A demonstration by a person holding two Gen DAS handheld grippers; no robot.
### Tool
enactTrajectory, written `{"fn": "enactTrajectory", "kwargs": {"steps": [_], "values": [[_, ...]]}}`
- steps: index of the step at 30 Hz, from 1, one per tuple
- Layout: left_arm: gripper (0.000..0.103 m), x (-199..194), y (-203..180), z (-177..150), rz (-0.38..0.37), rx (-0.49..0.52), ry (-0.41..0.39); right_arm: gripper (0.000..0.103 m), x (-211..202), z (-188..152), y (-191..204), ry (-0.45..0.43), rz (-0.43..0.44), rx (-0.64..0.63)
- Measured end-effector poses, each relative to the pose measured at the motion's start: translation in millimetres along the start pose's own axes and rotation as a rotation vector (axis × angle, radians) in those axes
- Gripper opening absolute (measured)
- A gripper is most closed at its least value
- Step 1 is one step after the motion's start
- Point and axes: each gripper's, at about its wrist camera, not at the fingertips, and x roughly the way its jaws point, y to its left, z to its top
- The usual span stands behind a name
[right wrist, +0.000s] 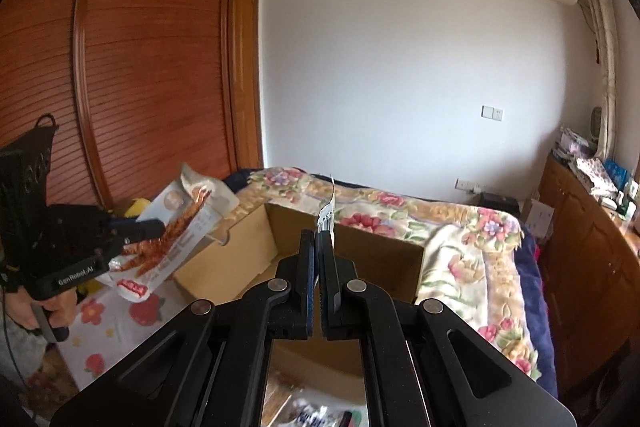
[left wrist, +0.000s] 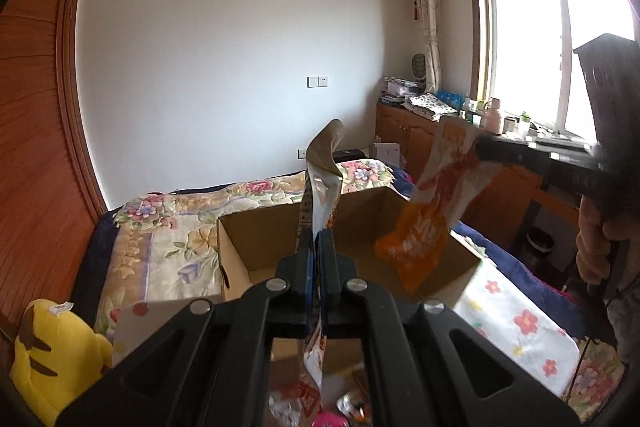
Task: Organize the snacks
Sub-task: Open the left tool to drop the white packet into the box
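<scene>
At the far left of the left wrist view a yellow plush toy lies at the edge of the bed, which is covered by a floral quilt. Behind it stands a reddish wooden wardrobe. On the quilt sits an open cardboard box, its flaps up and its inside bare as far as can be seen.

In the middle, the left gripper has its jaws together, clamped on a silver-backed snack packet that rises up out of the jaws and curls over at the top, above the near wall of the box. In the right wrist view the same packet shows its printed face, white with orange-red strips pictured on it, held by the left gripper beside the left side of the box; a hand grips the handle below it.

Further right, an orange and white snack packet hangs over the right part of the box, pinched at its upper end by the right gripper, whose jaws are closed on it. From the right wrist camera only a thin white edge of that packet sticks up between the jaws of the right gripper, over the box.

To the right a white cloth with red flowers lies on the bed beside the box. Beyond it a low wooden cabinet under the window carries bottles and small clutter.
</scene>
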Motion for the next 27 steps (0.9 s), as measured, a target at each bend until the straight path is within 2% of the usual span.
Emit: {"fn": "enactTrajectory", "kwargs": {"steps": [7, 11, 21, 27], "values": [[0.000, 49, 7, -21, -0.007, -0.018, 0.047, 0.000, 47, -29, -10, 0.042, 0.019, 0.035], [0.000, 63, 8, -23, -0.032, -0.040, 0.041, 0.000, 67, -43, -18, 0.068, 0.010, 0.066], [0.000, 75, 3, -18, -0.037, -0.014, 0.028, 0.000, 93, -71, -25, 0.137, 0.010, 0.126], [0.000, 73, 6, -22, -0.030, -0.024, 0.038, 0.001, 90, -73, -24, 0.134, 0.000, 0.111]]}}
